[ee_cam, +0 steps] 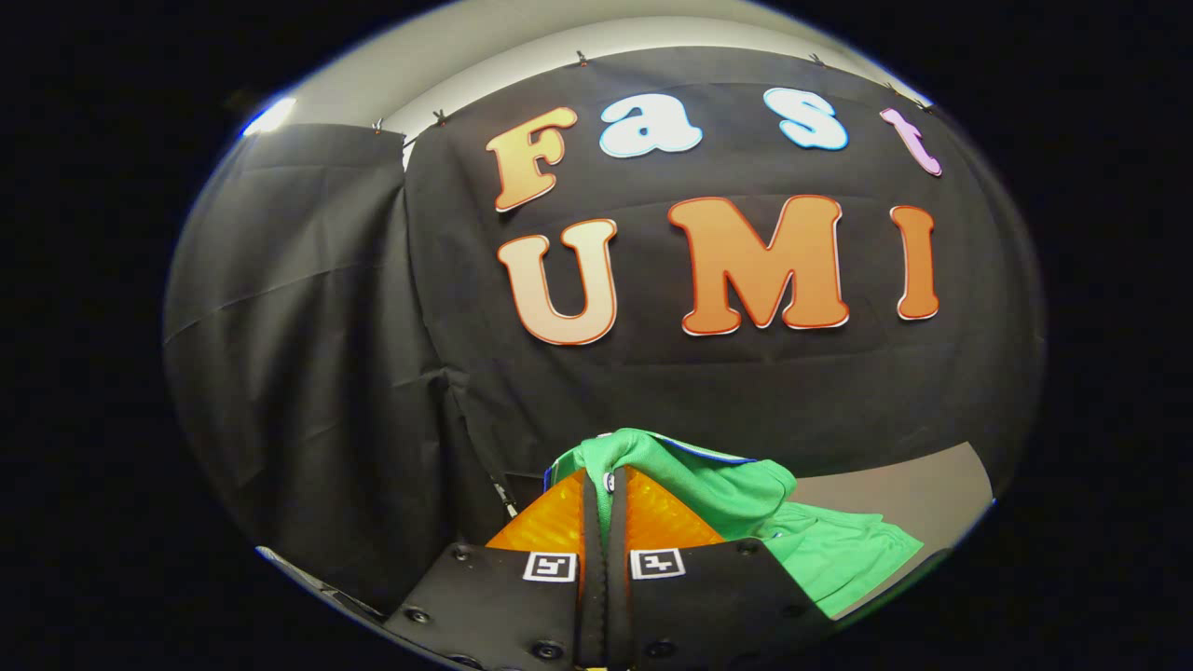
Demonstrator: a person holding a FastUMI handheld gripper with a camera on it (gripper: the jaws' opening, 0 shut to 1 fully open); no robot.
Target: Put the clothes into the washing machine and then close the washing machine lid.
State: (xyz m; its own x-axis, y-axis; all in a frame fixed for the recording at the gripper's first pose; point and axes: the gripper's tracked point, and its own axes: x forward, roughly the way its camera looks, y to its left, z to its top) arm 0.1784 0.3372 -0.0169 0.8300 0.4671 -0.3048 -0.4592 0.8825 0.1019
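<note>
One green garment [736, 494] hangs pinched in the gripper [606, 485], jaws closed on a fold of it, the cloth's length trailing from their tips down to the right before the black booth wall [308, 354].

Black cloth wall [373, 373] hanging in folds, clipped along its top edge. Above the wall, pale ceiling [522, 47]; low beside the wall, grey surface [895, 489].
</note>
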